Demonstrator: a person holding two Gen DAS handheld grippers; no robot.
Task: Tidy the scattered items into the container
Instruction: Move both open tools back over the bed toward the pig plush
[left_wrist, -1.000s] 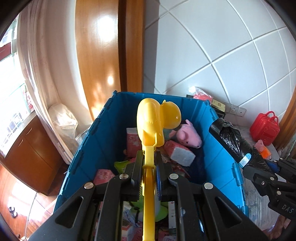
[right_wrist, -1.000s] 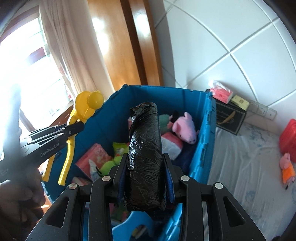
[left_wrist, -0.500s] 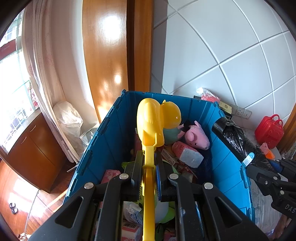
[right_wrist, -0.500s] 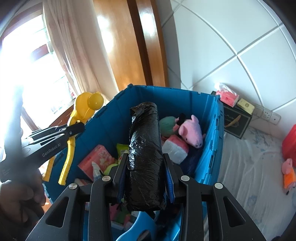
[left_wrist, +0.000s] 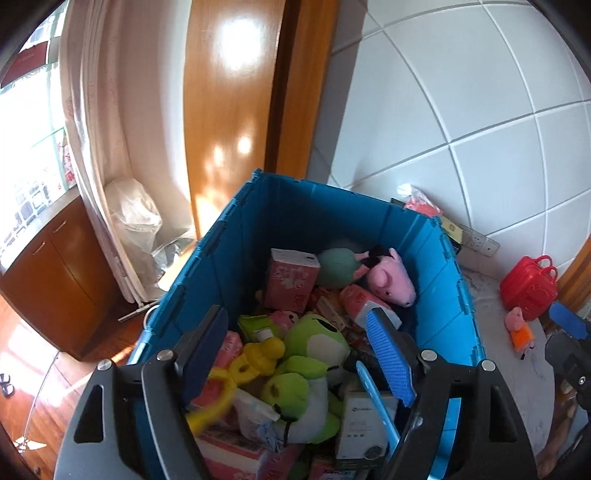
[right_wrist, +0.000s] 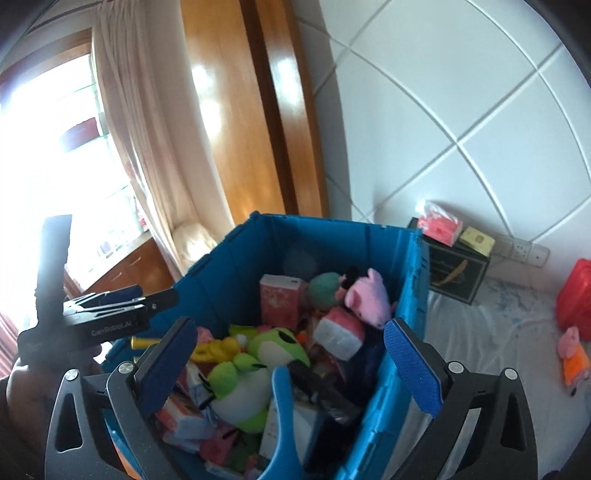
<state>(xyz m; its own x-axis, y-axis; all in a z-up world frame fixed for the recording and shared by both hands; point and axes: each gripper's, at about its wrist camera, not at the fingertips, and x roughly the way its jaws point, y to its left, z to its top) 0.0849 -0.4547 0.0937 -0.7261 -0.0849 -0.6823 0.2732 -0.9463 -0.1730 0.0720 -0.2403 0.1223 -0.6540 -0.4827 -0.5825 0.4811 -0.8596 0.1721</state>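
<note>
While both grippers hang over the blue plastic crate (left_wrist: 436, 258), nothing is held between either pair of jaws.

The left gripper (left_wrist: 299, 354) and the right gripper (right_wrist: 295, 354) have just been opened, and their jaws stand wide and empty. The yellow plastic tongs-like toy (left_wrist: 236, 373) is seen at 7 o'clock in the crate beside the green plush frog (left_wrist: 306, 365); the black plastic-wrapped roll (right_wrist: 321, 387) lies at 5 o'clock, near the right wall. Outside the crate, at 3 o'clock on the pale cloth-covered surface (right_wrist: 480, 332), a small pink plush pig in an orange dress (right_wrist: 572, 354) and a red plastic toy case (left_wrist: 528, 288) remain. The pig is judged light and soft, best taken across its body. The case is judged stiff and smooth, best taken by its handle.
</note>
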